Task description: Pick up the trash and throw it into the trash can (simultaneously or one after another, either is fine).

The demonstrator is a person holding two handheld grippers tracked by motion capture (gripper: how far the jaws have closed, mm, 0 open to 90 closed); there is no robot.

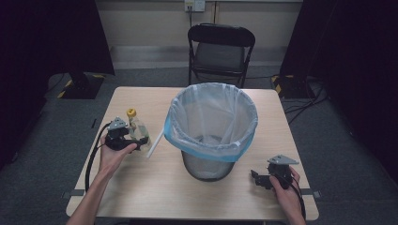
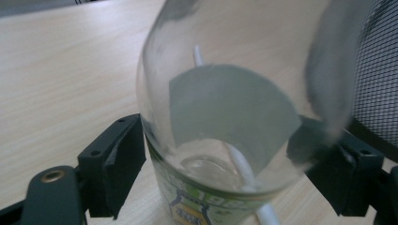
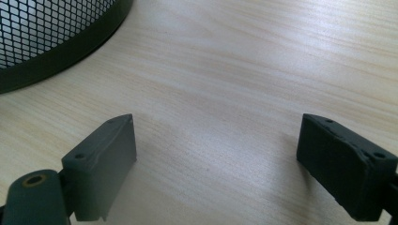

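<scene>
A clear bottle (image 1: 136, 126) with a yellow cap (image 1: 131, 112) and a green-and-yellow label leans on the wooden table (image 1: 141, 192), left of the bin. My left gripper (image 1: 141, 139) grips its lower body. In the left gripper view the bottle (image 2: 220, 108) sits between the jaws of the left gripper (image 2: 220, 159), both pads against its sides. A white straw (image 1: 155, 143) lies on the table just past the bottle, and the straw (image 2: 241, 166) shows through the glass. My right gripper (image 1: 261, 178) rests open near the front right edge; in its own view the right gripper (image 3: 216, 159) has bare table between its jaws.
A black mesh waste bin (image 1: 206, 166) with a white-and-blue liner bag (image 1: 211, 117) stands in the middle of the table, between the two hands. Its mesh wall (image 3: 47, 33) is close to the right gripper. A black folding chair (image 1: 220, 51) stands beyond the far edge.
</scene>
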